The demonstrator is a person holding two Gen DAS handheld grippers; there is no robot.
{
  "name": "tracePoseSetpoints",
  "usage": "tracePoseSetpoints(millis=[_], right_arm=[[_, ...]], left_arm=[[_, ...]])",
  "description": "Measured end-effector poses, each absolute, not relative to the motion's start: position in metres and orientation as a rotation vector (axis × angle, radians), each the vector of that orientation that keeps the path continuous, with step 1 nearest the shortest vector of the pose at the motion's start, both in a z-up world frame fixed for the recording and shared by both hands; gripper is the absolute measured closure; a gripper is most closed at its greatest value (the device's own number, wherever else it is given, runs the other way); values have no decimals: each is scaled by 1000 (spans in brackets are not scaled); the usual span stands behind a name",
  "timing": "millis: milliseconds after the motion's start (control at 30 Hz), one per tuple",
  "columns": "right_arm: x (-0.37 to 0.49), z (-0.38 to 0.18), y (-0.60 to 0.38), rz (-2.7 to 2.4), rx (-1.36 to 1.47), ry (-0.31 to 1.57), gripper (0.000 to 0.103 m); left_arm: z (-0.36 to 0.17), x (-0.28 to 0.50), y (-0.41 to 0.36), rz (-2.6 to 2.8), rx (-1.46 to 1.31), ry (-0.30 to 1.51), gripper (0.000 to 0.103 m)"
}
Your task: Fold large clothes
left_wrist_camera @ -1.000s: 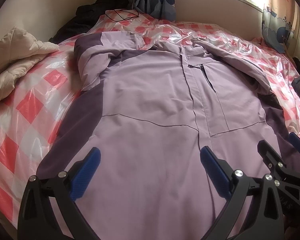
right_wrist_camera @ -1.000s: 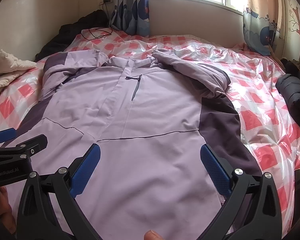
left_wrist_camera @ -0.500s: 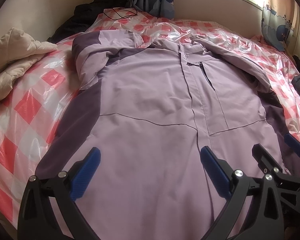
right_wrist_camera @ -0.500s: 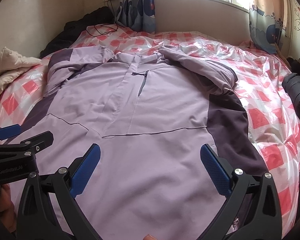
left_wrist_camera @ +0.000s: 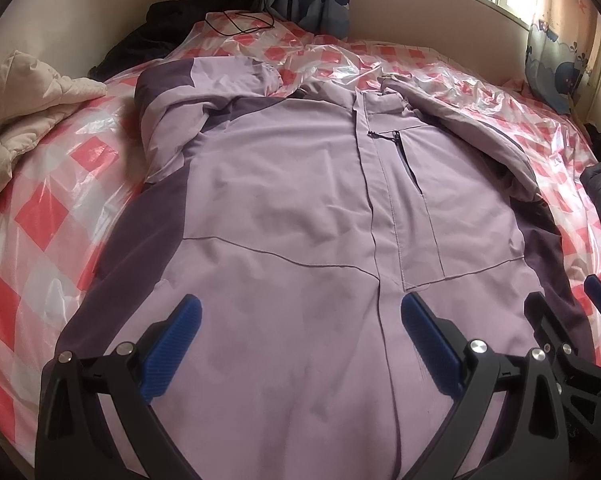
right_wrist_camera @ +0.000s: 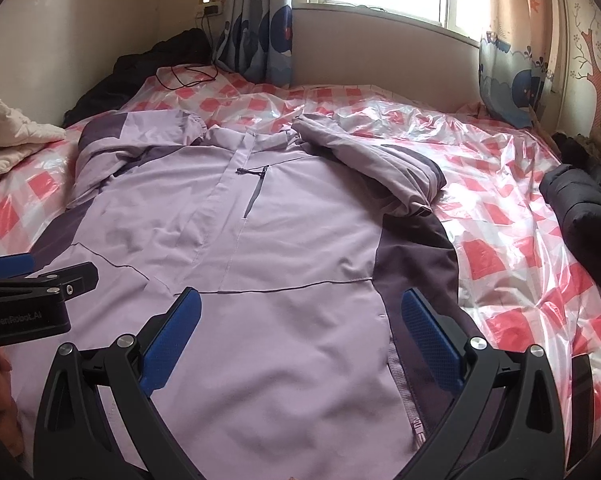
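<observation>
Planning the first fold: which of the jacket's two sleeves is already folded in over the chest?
The right-side sleeve, lying diagonally across the lilac jacket near its chest zip pocket; the left-side sleeve lies bunched beside the shoulder, off the front.

Left tool body apparently reads "GenRobot.AI".

Both wrist views overlook the same jacket.
</observation>
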State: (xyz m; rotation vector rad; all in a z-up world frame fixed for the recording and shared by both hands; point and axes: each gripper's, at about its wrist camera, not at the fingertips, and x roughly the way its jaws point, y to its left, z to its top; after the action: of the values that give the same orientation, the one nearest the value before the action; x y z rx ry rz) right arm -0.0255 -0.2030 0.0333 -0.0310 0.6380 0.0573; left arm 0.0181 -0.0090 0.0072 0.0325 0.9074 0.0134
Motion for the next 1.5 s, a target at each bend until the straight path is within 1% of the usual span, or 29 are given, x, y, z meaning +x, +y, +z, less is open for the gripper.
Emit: tracePoseSetpoints(millis=[167,333,500,633,733,767,867,967,1033,1067,1100,1133,1167,1200,1267,1333,1400,1500], right_arm=[[-26,43,-208,51,-39,610,6],[-16,46,-216,76,-12,664,6],[13,73,-216,55,-155,648,6],[87,91,-220,41,-224,675,6],[168,89,-203,8,-378,706,6],[201,85,-194,13,-424,734,6],[274,66,-178,5,-442,824,6],[335,37,-167,-135,-591,851,6],[365,14,-171,-191,-644,913,7],[377,4,-177,-200,-643,951,24],[387,-5,-187,-177,-611,1005,64],[395,-10,-197,-149,-551,1057,76],[402,-11,-214,-117,-442,1100,84],[406,-8,-230,-108,-355,1107,88],[401,14,-268,-82,-182,1065,89],[382,47,-313,-65,7,972,89],[349,81,-369,-43,203,859,89],[279,105,-463,-60,465,736,89]], left_arm=[[8,23,-14,-3,16,933,7],[4,27,-19,-12,19,957,7],[-3,31,-15,-33,-12,996,7],[-5,31,-13,-45,-42,996,7],[-8,31,-14,-57,-52,1009,7],[-8,32,-14,-65,-58,1015,7],[-11,33,-13,-81,-79,1030,7],[-12,34,-10,-107,-109,1051,7],[-13,34,-9,-118,-121,1059,7],[-13,34,-8,-124,-129,1063,7],[-14,34,-8,-128,-134,1067,7],[-14,34,-8,-133,-142,1068,7],[-15,34,-8,-136,-146,1070,7],[-16,35,-9,-137,-145,1072,7],[-17,36,-13,-136,-133,1077,7],[-17,35,-15,-136,-127,1075,7],[-16,35,-15,-129,-117,1073,7],[-16,36,-16,-126,-121,1070,7]])
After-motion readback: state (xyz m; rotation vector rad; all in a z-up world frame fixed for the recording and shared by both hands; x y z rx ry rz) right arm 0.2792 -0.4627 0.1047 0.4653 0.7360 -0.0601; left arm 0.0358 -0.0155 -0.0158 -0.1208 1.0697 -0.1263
